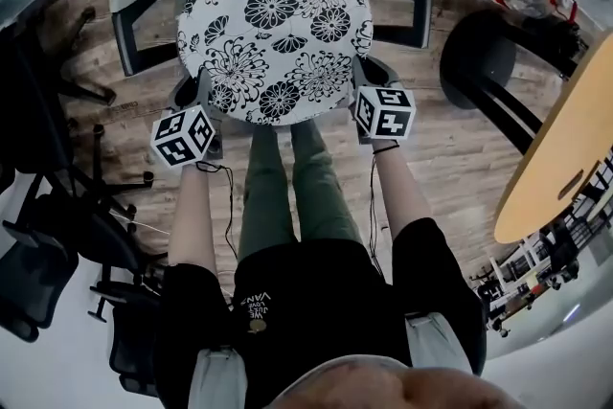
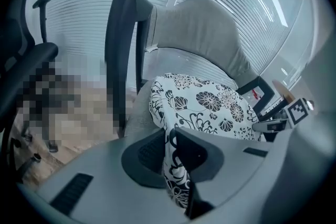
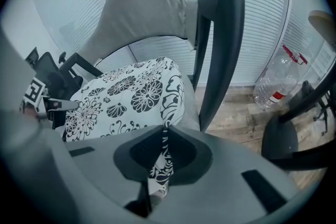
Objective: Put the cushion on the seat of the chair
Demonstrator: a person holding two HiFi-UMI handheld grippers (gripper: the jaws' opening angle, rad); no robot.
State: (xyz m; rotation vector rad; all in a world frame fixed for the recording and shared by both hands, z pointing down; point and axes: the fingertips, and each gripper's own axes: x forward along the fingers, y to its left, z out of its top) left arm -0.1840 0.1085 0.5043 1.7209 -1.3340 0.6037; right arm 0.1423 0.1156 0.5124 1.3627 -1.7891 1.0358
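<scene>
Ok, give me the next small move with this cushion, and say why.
Probably ease both hands down a little, until the cushion lies flat on the chair seat. The left gripper and right gripper are each shut on its near edge. The cushion covers the seat, but whether that pinched edge rests on it is unclear.

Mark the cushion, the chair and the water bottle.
cushion [image 1: 273,24], head view, middle of patterned top
chair [image 3: 147,8], right gripper view, grey backrest
water bottle [image 3: 275,81], right gripper view, clear body
</scene>
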